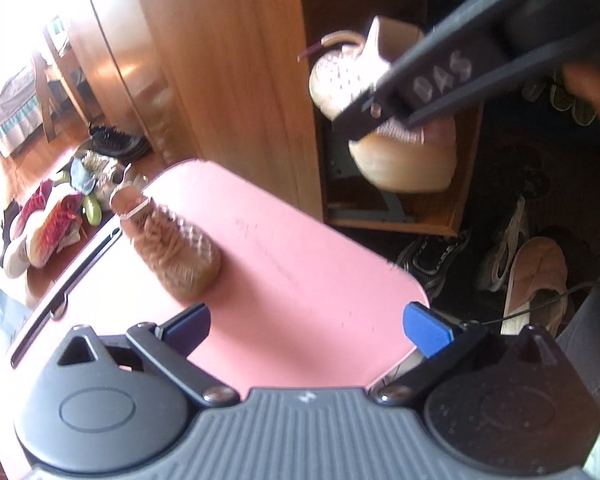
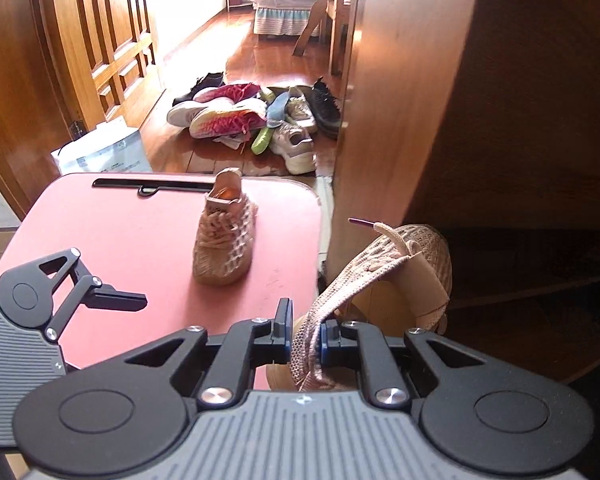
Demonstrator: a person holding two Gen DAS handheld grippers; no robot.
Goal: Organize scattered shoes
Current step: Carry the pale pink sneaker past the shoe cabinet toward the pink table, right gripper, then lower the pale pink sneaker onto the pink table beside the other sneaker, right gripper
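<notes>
Wood-floored hallway, pink tray table (image 2: 112, 232): my right gripper (image 2: 306, 336) pinches one pink knit sneaker (image 2: 380, 264) by its collar toward, probably, the cabinet shelf (image 1: 392, 216); its mate (image 2: 224, 240) waits on the table; left gripper (image 1: 306, 322) open, empty.

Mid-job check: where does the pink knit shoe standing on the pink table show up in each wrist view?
Left wrist view: shoe on the table, left of centre, toe toward the camera.
Right wrist view: same shoe, centre, toe toward the camera, left of its mate clamped in the right gripper.
Shared landmark: the pink table; also the shoe pile on the floor.
</notes>
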